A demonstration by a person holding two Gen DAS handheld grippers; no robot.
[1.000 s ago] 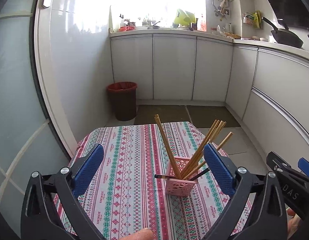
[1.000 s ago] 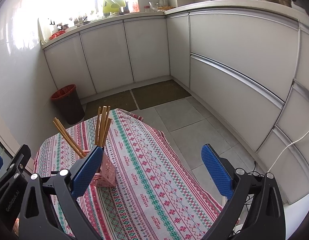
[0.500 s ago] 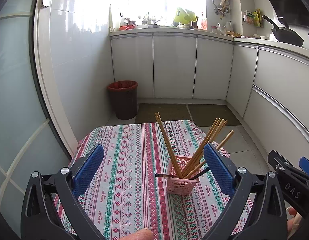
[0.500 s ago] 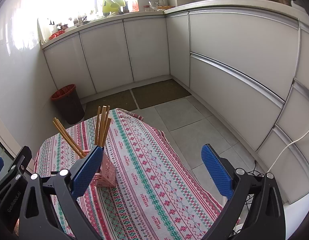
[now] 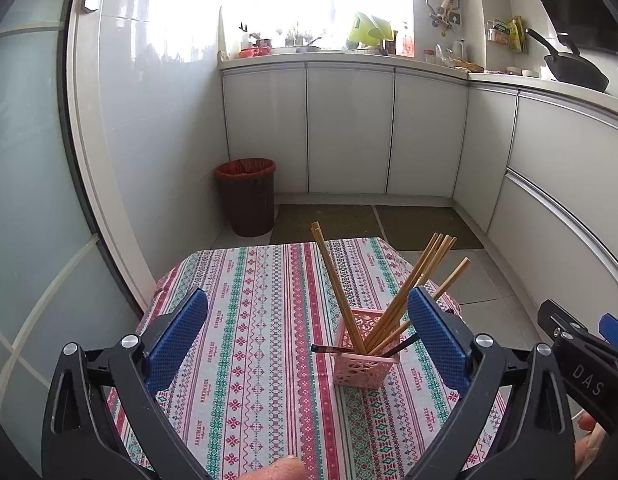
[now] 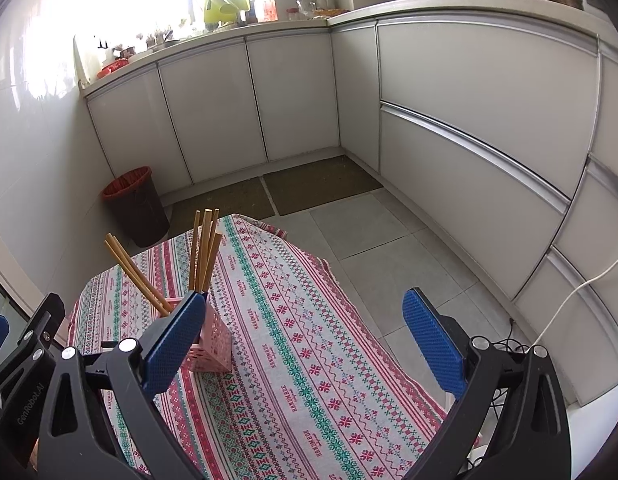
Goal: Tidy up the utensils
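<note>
A pink perforated holder (image 5: 367, 360) stands on the patterned tablecloth (image 5: 261, 320). Several wooden chopsticks (image 5: 409, 292) lean in it, and a dark stick lies across its rim. The holder also shows in the right wrist view (image 6: 213, 344), partly behind my blue left pad. My left gripper (image 5: 307, 336) is open and empty, above the table, with the holder just inside its right finger. My right gripper (image 6: 305, 332) is open and empty, to the right of the holder. Its black body shows at the right edge of the left wrist view (image 5: 577, 360).
A dark bin with a red liner (image 5: 247, 196) stands on the floor beyond the table, by the wall. White cabinets (image 5: 349, 132) run along the back and right. The table's right edge (image 6: 373, 332) drops to the tiled floor.
The left gripper has tilted or lifted slightly, so the table and holder sit a little lower in its view. The right gripper has stayed still. Both remain open.
</note>
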